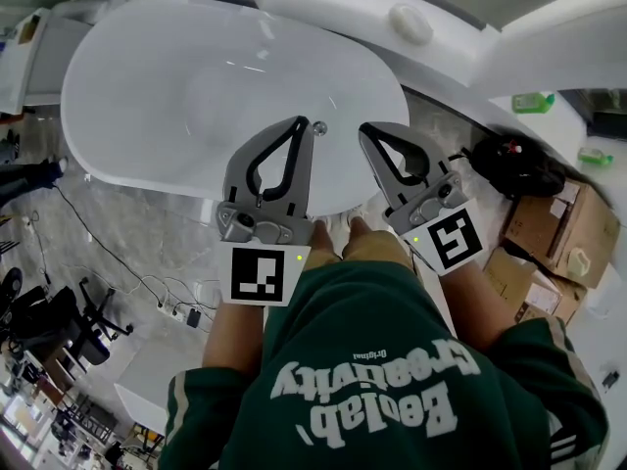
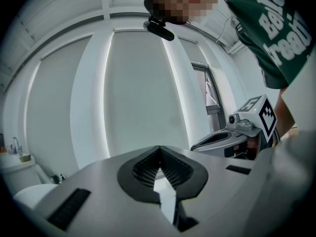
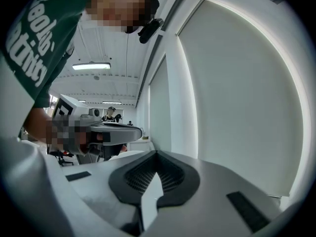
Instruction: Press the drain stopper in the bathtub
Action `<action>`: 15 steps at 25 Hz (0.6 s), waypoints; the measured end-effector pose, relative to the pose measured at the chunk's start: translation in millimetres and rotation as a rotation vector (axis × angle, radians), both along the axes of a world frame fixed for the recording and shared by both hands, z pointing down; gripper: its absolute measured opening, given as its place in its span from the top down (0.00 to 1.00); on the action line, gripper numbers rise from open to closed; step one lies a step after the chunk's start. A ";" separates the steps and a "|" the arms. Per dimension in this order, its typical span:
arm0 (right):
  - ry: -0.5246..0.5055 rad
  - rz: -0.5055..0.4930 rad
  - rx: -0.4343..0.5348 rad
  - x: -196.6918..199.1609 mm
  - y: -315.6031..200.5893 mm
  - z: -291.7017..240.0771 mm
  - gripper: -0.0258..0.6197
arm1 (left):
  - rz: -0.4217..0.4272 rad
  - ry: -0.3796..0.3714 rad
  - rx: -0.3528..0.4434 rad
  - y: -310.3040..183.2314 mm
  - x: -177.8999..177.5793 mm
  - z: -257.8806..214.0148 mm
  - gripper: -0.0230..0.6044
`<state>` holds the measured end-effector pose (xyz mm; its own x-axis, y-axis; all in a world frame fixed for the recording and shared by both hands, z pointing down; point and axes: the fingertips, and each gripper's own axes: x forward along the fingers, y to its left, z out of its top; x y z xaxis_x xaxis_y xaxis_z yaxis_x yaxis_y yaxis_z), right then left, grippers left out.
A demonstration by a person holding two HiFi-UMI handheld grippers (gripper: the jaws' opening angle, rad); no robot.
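Note:
In the head view a white oval bathtub (image 1: pixel 147 155) lies below me. A small round metal drain stopper (image 1: pixel 319 126) shows on the tub floor near its right end. My left gripper (image 1: pixel 301 123) is shut and empty, its tip just left of the stopper; whether it touches cannot be told. My right gripper (image 1: pixel 364 130) is shut and empty too, a little right of the stopper over the tub's rim. Both gripper views point up at white wall panels. The left gripper (image 2: pixel 159 149) and right gripper (image 3: pixel 157 154) show closed jaws there, and the stopper is out of sight.
A black bag (image 1: pixel 514 164) and cardboard boxes (image 1: pixel 554 233) sit on the floor at the right. Green bottles (image 1: pixel 534 101) stand behind them. Cables (image 1: pixel 147 282) and office chairs (image 1: pixel 49 321) lie at the lower left. A white ledge (image 1: pixel 409 23) runs behind the tub.

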<state>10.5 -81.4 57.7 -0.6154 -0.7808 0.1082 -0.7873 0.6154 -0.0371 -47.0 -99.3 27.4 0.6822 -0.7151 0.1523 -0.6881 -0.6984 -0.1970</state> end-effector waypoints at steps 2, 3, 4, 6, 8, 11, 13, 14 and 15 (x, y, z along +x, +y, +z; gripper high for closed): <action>0.002 0.002 -0.005 -3.8 0.8 -0.1 0.94 | 0.000 0.001 -0.008 1.1 -2.8 1.5 0.95; 0.004 0.003 -0.007 -4.9 1.1 0.4 0.94 | 0.000 0.002 -0.013 1.2 -3.6 2.9 0.95; 0.007 0.004 -0.011 -5.8 1.2 2.0 0.94 | 0.001 0.002 -0.020 0.9 -4.4 5.4 0.95; 0.017 0.003 -0.022 -8.4 0.8 8.6 0.94 | 0.007 -0.009 -0.049 0.4 -7.1 16.1 0.95; 0.030 -0.001 -0.042 -12.9 1.3 20.0 0.94 | 0.009 -0.027 -0.088 1.3 -12.6 31.6 0.95; 0.055 0.004 -0.078 -19.5 -2.1 43.6 0.94 | 0.004 -0.013 -0.134 -3.1 -22.7 52.7 0.95; 0.069 0.018 -0.104 -23.9 -3.4 60.3 0.94 | 0.008 -0.004 -0.165 -4.2 -29.1 68.7 0.95; 0.071 0.027 -0.126 -25.5 -2.0 68.9 0.94 | 0.014 -0.006 -0.181 -3.1 -31.9 77.6 0.95; 0.068 0.036 -0.151 -26.3 -0.2 77.3 0.94 | 0.021 -0.008 -0.197 -1.9 -34.1 86.7 0.95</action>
